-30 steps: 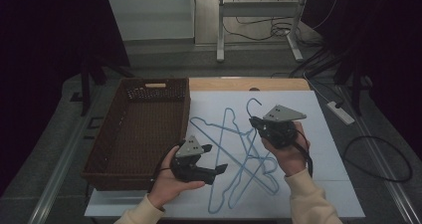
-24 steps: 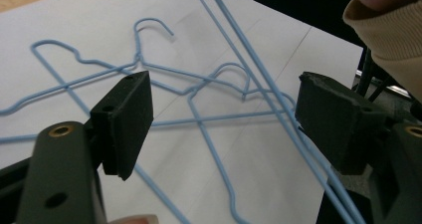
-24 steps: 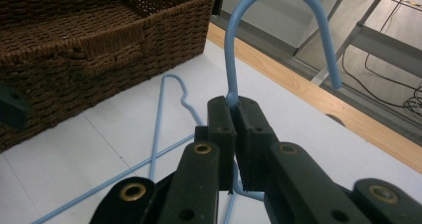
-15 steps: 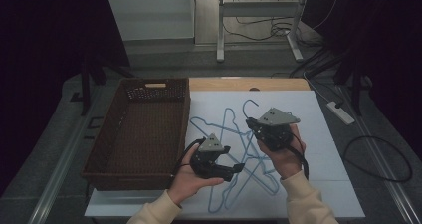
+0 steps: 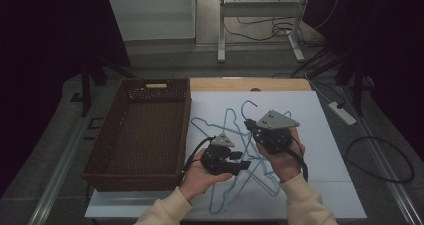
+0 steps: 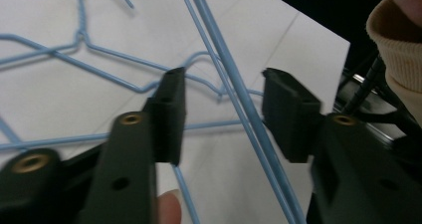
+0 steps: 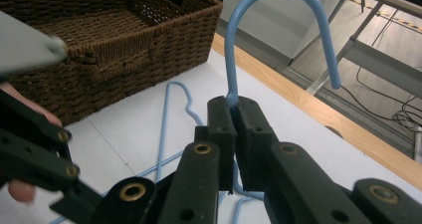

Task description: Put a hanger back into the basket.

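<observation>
A woven brown basket (image 5: 140, 130) stands at the left on the white table (image 5: 325, 150). The left gripper (image 6: 224, 117), jaws just closing, straddles a thin blue wire hanger (image 6: 239, 104) without pinching it. The right gripper (image 7: 234, 134) clamps another hanger's neck, its hook (image 7: 278, 15) pointing up.

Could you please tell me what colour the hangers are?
Light blue hangers; it shows best in the left gripper view.
</observation>
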`<state>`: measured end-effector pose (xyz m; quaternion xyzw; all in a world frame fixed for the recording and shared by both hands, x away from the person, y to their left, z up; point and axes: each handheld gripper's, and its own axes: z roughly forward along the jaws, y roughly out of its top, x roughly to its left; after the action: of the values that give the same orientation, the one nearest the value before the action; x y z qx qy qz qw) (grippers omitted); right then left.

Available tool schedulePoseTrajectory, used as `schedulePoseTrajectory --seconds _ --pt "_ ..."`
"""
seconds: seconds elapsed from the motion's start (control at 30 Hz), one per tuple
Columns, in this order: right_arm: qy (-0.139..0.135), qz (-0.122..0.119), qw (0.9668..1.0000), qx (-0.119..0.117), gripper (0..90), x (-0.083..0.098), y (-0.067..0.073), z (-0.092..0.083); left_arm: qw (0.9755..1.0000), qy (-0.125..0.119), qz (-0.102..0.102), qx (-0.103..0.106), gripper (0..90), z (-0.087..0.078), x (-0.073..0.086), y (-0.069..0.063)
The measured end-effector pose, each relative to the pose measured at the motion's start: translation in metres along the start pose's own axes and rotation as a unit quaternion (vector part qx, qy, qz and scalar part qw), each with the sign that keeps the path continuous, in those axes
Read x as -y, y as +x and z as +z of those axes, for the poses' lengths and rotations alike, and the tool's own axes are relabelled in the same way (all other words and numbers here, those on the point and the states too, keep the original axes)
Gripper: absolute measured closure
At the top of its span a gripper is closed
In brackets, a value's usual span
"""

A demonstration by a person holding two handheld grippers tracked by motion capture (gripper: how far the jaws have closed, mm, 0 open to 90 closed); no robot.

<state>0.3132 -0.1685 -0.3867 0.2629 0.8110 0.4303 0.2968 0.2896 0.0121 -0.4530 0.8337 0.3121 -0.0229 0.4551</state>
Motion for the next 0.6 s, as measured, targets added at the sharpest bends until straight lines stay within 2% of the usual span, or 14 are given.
schedulePoseTrajectory --seconds 0.03,0.07,0.13,0.27,0.4,0.5,0.6 --pt "0.000 0.000 1.0000 0.000 86.3 0.000 0.000 0.000 1.0000 0.000 0.000 0.000 67.3 0.000 0.000 0.000" --pt "-0.002 -0.001 1.0000 0.001 86.3 0.000 0.000 -0.001 1.0000 0.000 -0.003 0.000 67.3 0.000 0.000 0.000" --pt "-0.007 -0.003 1.0000 0.001 86.2 -0.001 0.001 -0.003 1.0000 -0.001 -0.006 -0.004 78.3 -0.001 -0.002 0.000" --pt "-0.020 0.001 0.9998 0.000 86.0 -0.002 -0.001 -0.007 0.9997 -0.007 -0.010 -0.020 81.8 -0.006 -0.003 0.000" --pt "-0.034 0.015 0.9993 -0.009 85.7 -0.002 -0.006 -0.015 0.9990 -0.022 -0.030 -0.024 86.1 -0.015 -0.003 0.004" --pt "-0.049 0.019 0.9985 -0.016 84.6 -0.001 -0.010 -0.020 0.9987 -0.037 -0.021 -0.029 86.4 -0.021 -0.004 0.002" --pt "-0.066 0.026 0.9968 -0.035 84.2 0.001 -0.014 -0.027 0.9984 -0.043 -0.017 -0.033 86.4 -0.026 -0.005 0.001"
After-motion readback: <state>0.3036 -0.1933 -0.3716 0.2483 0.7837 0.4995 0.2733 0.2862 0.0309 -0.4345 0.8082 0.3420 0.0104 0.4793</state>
